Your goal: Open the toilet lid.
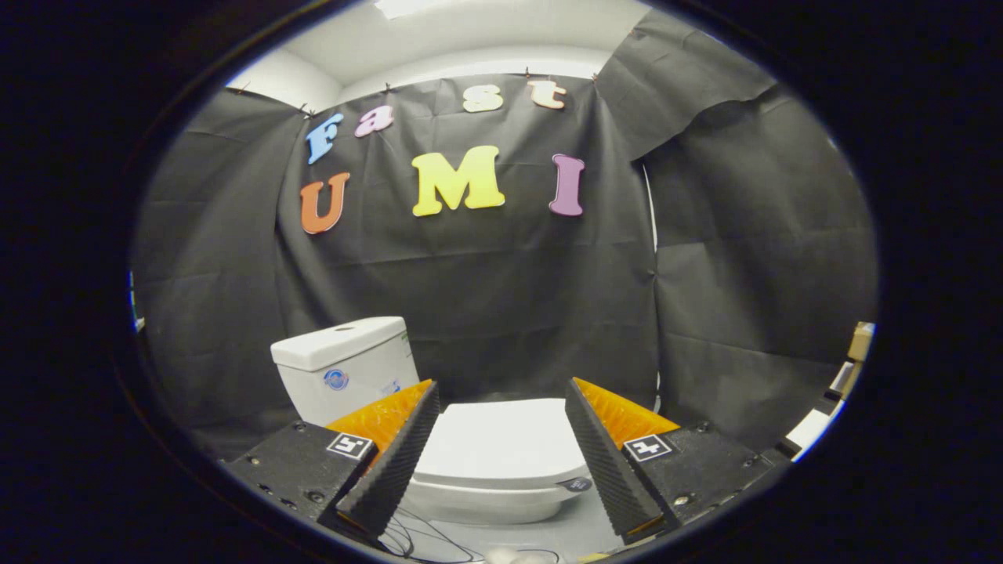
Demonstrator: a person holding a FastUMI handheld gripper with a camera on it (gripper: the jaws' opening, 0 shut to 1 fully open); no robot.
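- Gripper view: the flat white plastic toilet lid [501,439] lies shut on the white bowl [486,501], framed between the fingers and just beyond their tips.
- The white ceramic cistern [345,364] stands behind it, against the black cloth wall.
- The black-and-orange gripper [501,415] is spread wide, holding nothing.
- Approach step, I judge: next, hook the lid's front edge and swing it up.
- Thin cables [423,540] lie on the grey floor [580,529].
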